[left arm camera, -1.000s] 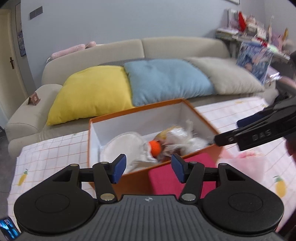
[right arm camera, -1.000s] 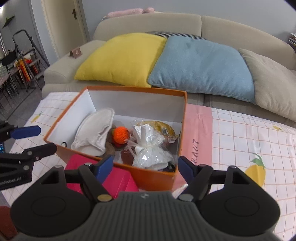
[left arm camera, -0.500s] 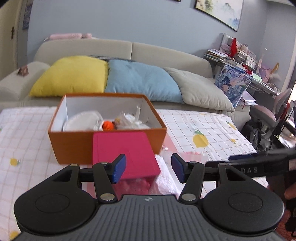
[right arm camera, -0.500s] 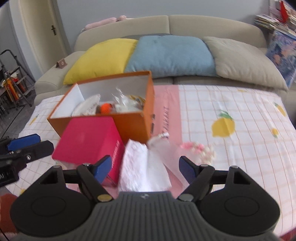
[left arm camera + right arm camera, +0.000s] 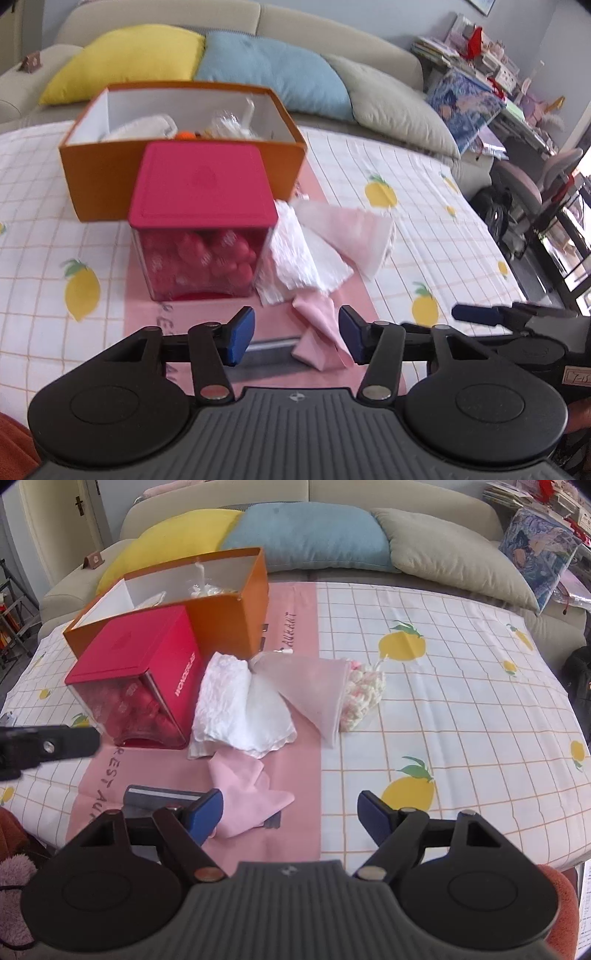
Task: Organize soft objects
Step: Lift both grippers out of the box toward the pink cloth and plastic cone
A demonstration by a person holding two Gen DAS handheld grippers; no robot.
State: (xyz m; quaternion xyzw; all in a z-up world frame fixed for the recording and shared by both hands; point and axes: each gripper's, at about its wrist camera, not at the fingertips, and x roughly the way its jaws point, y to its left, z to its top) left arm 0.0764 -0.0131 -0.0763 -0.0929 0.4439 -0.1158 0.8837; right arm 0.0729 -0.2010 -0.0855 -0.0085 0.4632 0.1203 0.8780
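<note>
Orange box (image 5: 99,177): near wall conceals most contents. Grey flat object (image 5: 159,797): partly covered by pink cloth (image 5: 247,794) and gripper finger; identity indeterminate. Red container (image 5: 199,184): contents blurred.

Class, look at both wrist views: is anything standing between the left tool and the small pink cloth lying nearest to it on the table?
Nothing visible does. The pink cloth lies in the open in front of the left tool, whose jaws are closing with nothing gripped. A grey flat object lies partly under the cloth, not between them.
</note>
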